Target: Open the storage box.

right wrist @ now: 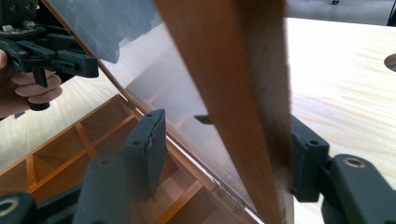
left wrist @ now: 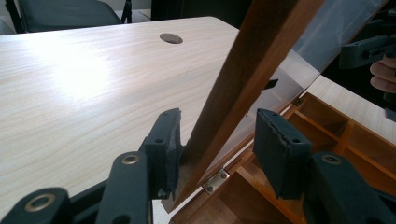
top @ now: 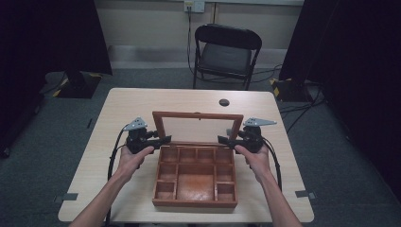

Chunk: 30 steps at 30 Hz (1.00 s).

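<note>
Up close, light wood desk (top: 137, 101) with round hole (top: 224, 102); black chair (top: 226, 52) behind, grey floor (top: 340, 156). Each gripper (top: 165, 140) (top: 223, 140) straddling box lid (top: 197, 115), pads apart.

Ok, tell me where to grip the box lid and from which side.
Grip the lid by its wooden side rails, low near the hinges, one gripper from each side. It stands nearly upright, its rails are narrow enough to fit between the jaws, and the clear pane offers no hold.

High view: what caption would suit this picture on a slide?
Two hand-held grippers, left and right, straddle the side rails of a wooden compartment box's raised glass lid.
</note>
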### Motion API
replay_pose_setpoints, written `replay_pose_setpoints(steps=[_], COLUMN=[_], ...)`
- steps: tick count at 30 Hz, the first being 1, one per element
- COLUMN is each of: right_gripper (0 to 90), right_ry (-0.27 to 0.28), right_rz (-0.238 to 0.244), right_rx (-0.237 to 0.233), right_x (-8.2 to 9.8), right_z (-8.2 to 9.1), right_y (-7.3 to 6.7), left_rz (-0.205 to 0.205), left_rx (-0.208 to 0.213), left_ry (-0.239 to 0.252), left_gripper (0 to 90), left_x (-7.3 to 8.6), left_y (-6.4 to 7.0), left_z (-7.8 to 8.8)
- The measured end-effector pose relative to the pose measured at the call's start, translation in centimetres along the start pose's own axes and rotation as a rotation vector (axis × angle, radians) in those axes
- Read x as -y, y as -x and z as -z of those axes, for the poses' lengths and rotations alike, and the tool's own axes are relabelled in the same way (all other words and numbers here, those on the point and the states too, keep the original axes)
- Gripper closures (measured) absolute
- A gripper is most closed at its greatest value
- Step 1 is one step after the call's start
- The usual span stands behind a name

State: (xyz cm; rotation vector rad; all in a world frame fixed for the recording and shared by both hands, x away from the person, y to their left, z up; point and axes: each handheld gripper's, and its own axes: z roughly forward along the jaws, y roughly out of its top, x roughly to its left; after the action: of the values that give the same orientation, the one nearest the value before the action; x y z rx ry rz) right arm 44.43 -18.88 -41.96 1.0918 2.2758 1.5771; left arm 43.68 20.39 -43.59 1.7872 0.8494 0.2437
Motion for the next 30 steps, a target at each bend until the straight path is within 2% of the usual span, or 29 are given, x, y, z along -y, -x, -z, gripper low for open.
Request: replay_pose_setpoints(steps=[7, 13, 30], right_gripper=[42.2, 43.2, 47.3], right_ry=[0.006, 0.018, 0.031], right_rz=[0.0, -0.005, -0.036], right_rx=[0.011, 0.022, 0.044], right_x=[-0.1, -0.1, 0.0], right_z=[-0.3, -0.5, -1.0], right_y=[0.2, 0.4, 1.5], left_rz=[0.006, -0.019, 0.033], left_rx=[-0.002, -0.013, -0.014], left_ry=[0.002, -0.024, -0.003], left_gripper=[53.5, 54.8, 58.2], left_x=[0.0, -0.6, -0.3], left_y=[-0.3, -0.5, -1.6], left_z=[-0.2, -0.5, -1.2])
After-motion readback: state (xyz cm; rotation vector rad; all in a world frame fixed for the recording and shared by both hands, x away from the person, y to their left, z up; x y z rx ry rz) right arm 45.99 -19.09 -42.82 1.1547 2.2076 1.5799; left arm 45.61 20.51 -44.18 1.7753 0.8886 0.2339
